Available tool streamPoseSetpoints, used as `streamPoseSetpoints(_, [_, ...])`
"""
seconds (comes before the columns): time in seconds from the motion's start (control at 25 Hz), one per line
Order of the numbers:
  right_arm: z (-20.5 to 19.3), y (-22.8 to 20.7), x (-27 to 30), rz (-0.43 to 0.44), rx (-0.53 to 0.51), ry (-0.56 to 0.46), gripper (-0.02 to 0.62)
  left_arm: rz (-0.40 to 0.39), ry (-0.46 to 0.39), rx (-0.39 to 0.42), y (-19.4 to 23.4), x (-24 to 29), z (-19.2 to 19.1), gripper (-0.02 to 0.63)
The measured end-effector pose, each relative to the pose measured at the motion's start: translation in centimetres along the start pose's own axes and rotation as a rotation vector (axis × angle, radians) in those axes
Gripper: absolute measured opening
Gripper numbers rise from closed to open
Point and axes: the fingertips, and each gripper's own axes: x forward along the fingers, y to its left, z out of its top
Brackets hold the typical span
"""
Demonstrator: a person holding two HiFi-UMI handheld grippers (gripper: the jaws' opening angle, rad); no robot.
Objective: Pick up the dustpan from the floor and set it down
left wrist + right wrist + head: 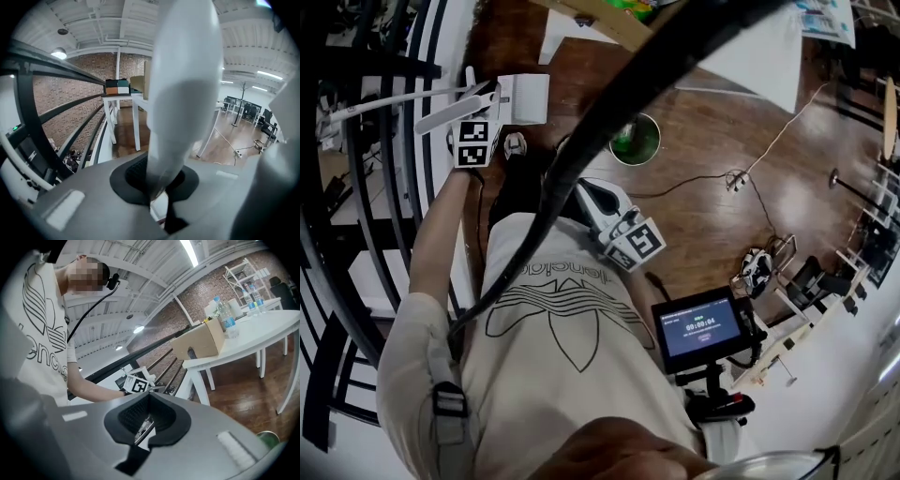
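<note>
The dustpan's white handle [453, 107] sticks out to the left past the black railing in the head view, with a thin white rod [380, 101] beyond it. My left gripper [487, 95] is shut on this handle. In the left gripper view the handle [183, 93] rises as a thick rounded white shaft out of the closed jaws [157, 197]. The pan itself I cannot make out. My right gripper [589, 190] hangs lower by the person's shirt, jaws together [143, 427] and empty.
A black railing [356, 234] runs down the left. A green bin [635, 139] stands on the wooden floor, with a cable [741, 178] beyond it. A white table [253, 333] carries a cardboard box [199, 341] and bottles. A small screen [703, 328] sits at lower right.
</note>
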Motion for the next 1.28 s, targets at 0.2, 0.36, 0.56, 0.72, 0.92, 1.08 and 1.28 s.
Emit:
streamPoseSetpoints(0.2, [3.8, -1.5, 1.3, 0.029, -0.082, -0.085, 0.003, 0.002, -0.016, 0.019, -1.3, -4.3, 4.0, 0.044])
streamPoseSetpoints(0.36, [5.8, -1.7, 1.4, 0.057, -0.118, -0.101, 0.003, -0.002, -0.028, 0.000, -3.1, -7.3, 6.4, 0.044])
streamPoseSetpoints(0.56, [7.5, -1.8, 2.1, 0.102, -0.142, -0.136, 0.003, 0.000, -0.054, -0.023, -4.0, -9.1, 8.3, 0.044])
streamPoseSetpoints(0.72, [8.2, -2.1, 2.7, 0.126, -0.157, -0.144, 0.003, -0.010, -0.053, -0.021, -4.6, -9.6, 8.8, 0.044])
streamPoseSetpoints(0.92, [8.7, -2.6, 2.9, 0.130, -0.165, -0.158, 0.003, 0.003, -0.076, -0.023, -4.8, -10.2, 9.3, 0.044])
streamPoseSetpoints(1.08, [9.0, -3.0, 2.8, 0.120, -0.167, -0.168, 0.003, 0.011, -0.099, -0.017, -5.0, -10.9, 9.8, 0.044])
streamPoseSetpoints(1.28, [9.0, -2.9, 2.8, 0.125, -0.171, -0.158, 0.003, 0.025, -0.101, -0.013, -4.1, -10.5, 10.1, 0.044])
